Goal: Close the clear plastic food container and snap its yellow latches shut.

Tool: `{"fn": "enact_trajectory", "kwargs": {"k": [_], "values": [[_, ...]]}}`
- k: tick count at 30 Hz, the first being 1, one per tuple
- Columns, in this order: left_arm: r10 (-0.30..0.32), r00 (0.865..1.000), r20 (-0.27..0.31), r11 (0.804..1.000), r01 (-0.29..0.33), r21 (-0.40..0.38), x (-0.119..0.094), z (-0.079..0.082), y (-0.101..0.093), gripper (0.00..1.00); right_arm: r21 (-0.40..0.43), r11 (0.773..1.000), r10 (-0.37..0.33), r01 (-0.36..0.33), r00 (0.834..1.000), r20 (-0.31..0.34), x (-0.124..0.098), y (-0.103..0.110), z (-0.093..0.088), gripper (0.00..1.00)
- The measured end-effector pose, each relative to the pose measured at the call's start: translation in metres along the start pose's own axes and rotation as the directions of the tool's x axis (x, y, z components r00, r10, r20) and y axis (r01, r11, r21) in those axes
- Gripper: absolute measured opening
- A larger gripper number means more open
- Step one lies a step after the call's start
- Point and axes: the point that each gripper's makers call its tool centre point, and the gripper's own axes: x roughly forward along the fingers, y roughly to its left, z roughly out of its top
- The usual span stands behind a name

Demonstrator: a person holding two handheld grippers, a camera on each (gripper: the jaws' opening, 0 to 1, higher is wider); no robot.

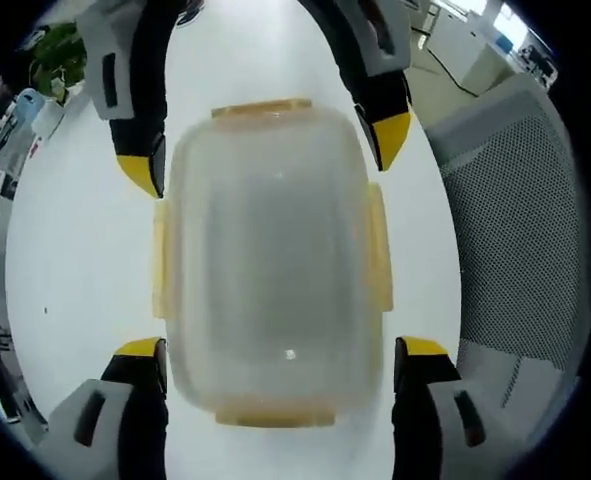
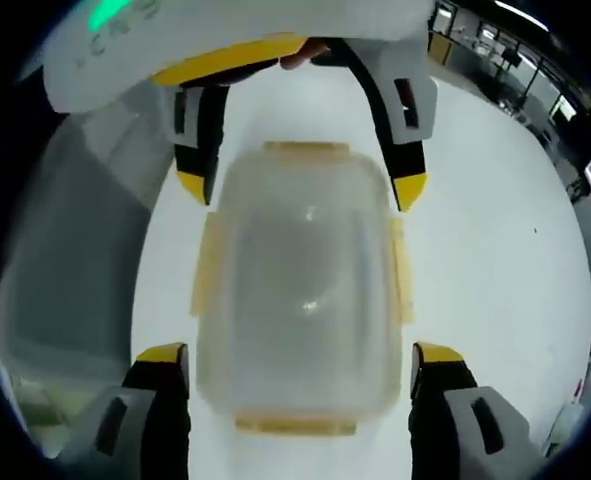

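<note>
The clear plastic container lies on the white table with its lid resting on top. Yellow latches run along all four sides, and the long side ones stand slightly out from the wall. My left gripper is open, its yellow-tipped jaws straddling the container's near end. The right gripper enters from the top, also open, straddling the far end. In the right gripper view, the container sits between my open right gripper and the left gripper opposite.
A grey mesh office chair stands beside the table's edge and appears blurred as a chair in the right gripper view. A green plant and small items sit at the far table corner. Bare table spreads on the other side.
</note>
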Motion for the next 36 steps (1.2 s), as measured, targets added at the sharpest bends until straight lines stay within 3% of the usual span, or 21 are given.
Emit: {"fn": "enact_trajectory", "kwargs": {"k": [11,21,28,31,36], "values": [[0.007,1.000,-0.030,1.000,-0.008,-0.002,0.005,-0.003,0.001,0.94,0.008,1.000,0.006,-0.006,1.000,-0.009,0.007,0.000,-0.002,0.91],[0.042,0.999,-0.017,0.999,-0.042,-0.003,0.012,0.000,0.004,0.95,0.011,1.000,0.003,-0.003,1.000,0.018,0.008,0.001,-0.001,0.90],[0.049,0.998,0.037,0.999,-0.048,-0.019,0.011,0.002,0.005,0.95,0.005,1.000,0.002,-0.002,1.000,0.017,0.009,0.001,0.000,0.90],[0.044,0.998,0.042,0.999,-0.043,-0.021,0.012,0.003,0.006,0.95,0.000,1.000,0.001,-0.001,1.000,-0.005,0.010,0.001,-0.001,0.90],[0.044,0.999,0.016,0.999,-0.044,-0.018,0.014,0.002,0.005,0.95,0.003,1.000,-0.002,0.002,1.000,0.010,0.010,0.001,-0.001,0.90]]}}
